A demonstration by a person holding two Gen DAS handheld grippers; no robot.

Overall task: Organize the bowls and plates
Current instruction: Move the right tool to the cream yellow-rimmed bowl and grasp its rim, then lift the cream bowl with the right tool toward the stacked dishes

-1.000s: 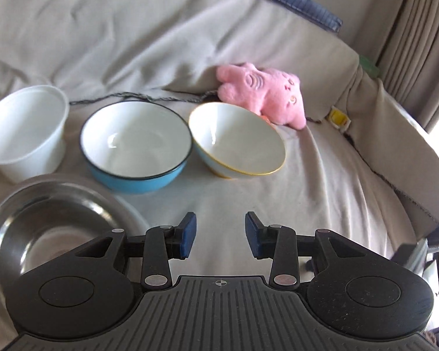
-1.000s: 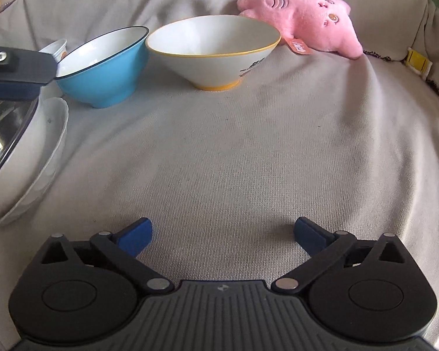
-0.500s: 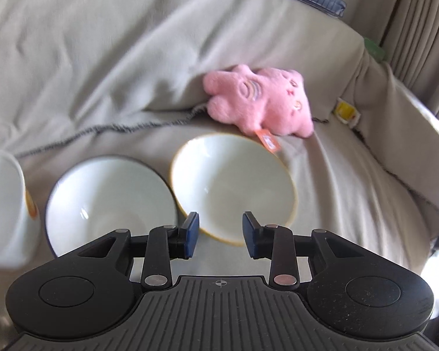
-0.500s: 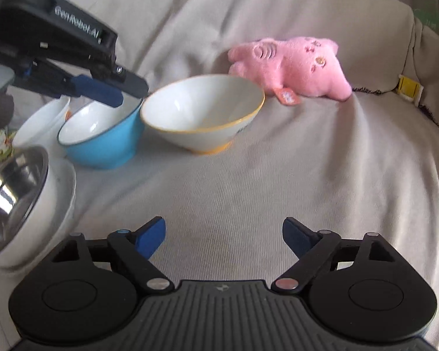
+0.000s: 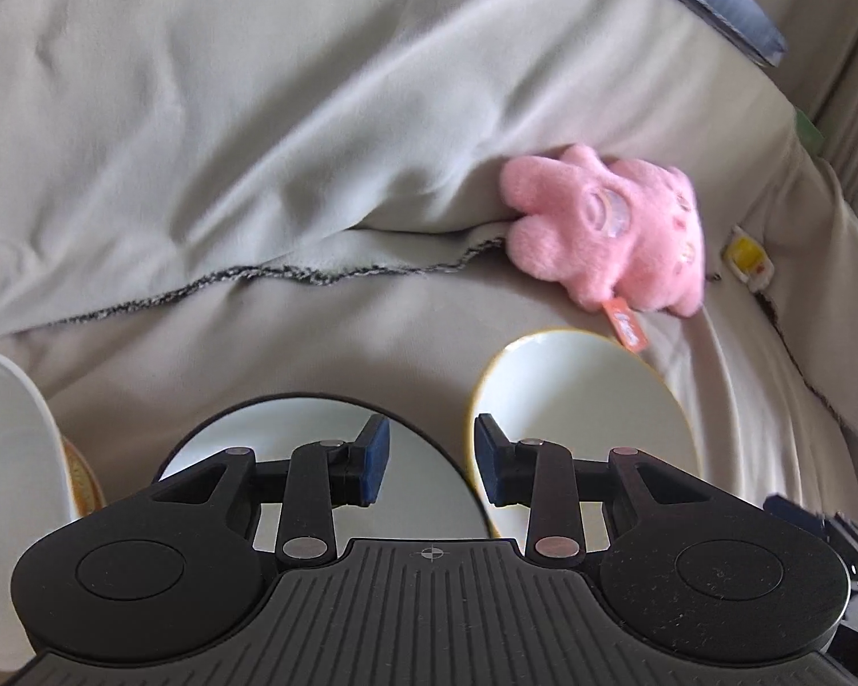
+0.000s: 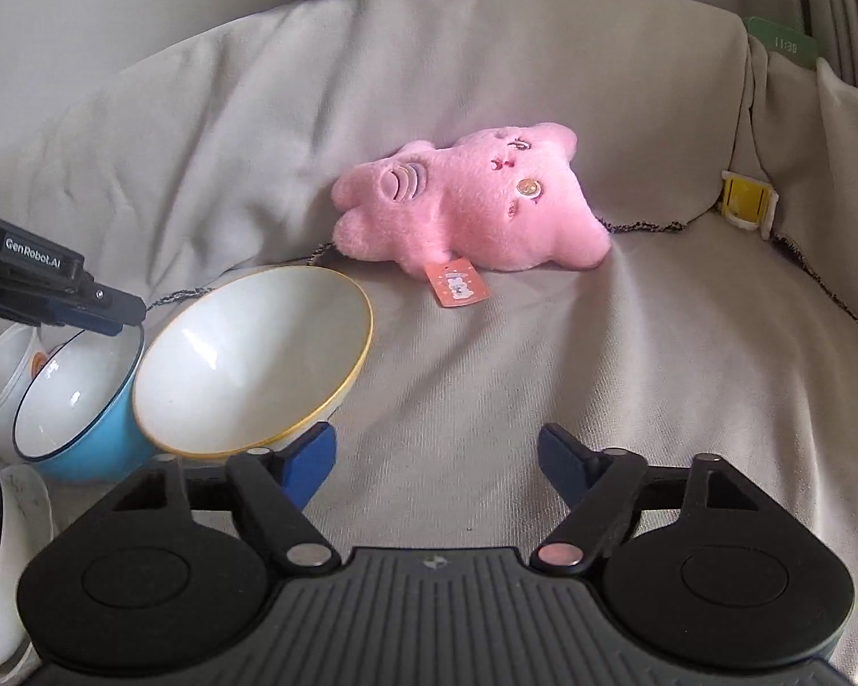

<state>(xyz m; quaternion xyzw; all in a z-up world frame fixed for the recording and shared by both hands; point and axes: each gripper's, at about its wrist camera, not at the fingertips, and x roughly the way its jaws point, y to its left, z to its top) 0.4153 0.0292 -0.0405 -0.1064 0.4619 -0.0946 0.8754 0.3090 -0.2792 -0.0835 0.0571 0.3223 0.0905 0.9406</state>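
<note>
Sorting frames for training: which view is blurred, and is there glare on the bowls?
Left wrist view: motion-smeared, pink plush toy soft-edged. Right wrist view: sharp; bright window highlights inside yellow-rimmed white bowl and blue bowl; fisheye bends the edges.

The left tongs (image 5: pixel 431 460) hover above the blue bowl (image 6: pixel 80 400), jaws parted by a narrow gap with nothing between the blue pads (image 5: pixel 374 457). In the right wrist view their black body reaches in from the left over that bowl's rim. The right tongs (image 6: pixel 436 460) sit low, right of the bowl, jaws spread wide and empty, blue fingertips (image 6: pixel 309 457) angled outward.
</note>
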